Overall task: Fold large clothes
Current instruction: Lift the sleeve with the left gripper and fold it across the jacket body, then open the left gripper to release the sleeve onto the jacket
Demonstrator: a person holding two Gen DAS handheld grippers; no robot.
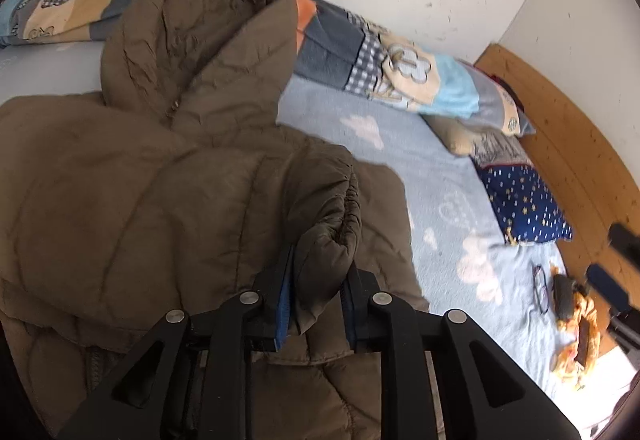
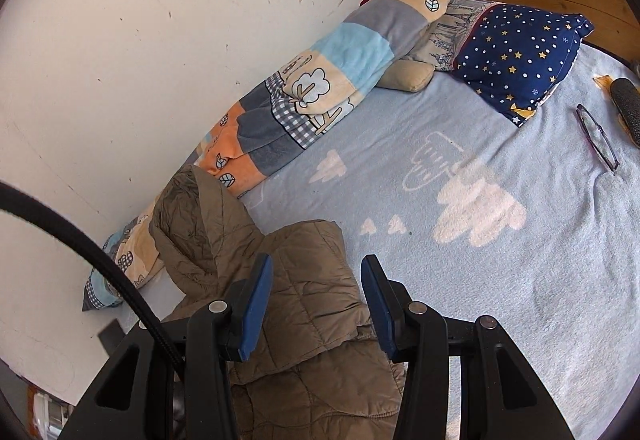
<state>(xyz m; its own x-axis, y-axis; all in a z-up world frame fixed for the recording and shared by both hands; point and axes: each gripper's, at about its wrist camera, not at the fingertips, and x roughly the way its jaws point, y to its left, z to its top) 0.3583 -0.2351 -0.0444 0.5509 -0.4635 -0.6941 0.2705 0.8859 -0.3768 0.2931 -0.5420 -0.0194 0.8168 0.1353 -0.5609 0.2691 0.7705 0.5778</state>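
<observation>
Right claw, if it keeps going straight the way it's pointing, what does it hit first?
Most likely the brown jacket: the open right claw points down at the jacket's shoulder, which fills the gap between its fingers. The blue blanket lies just beyond. Depth is hard to judge here.

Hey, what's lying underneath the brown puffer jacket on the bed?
The brown puffer jacket lies on the light blue blanket with white cloud shapes. Its hood rests against the patchwork quilt. Anything beneath the jacket itself is covered.
</observation>
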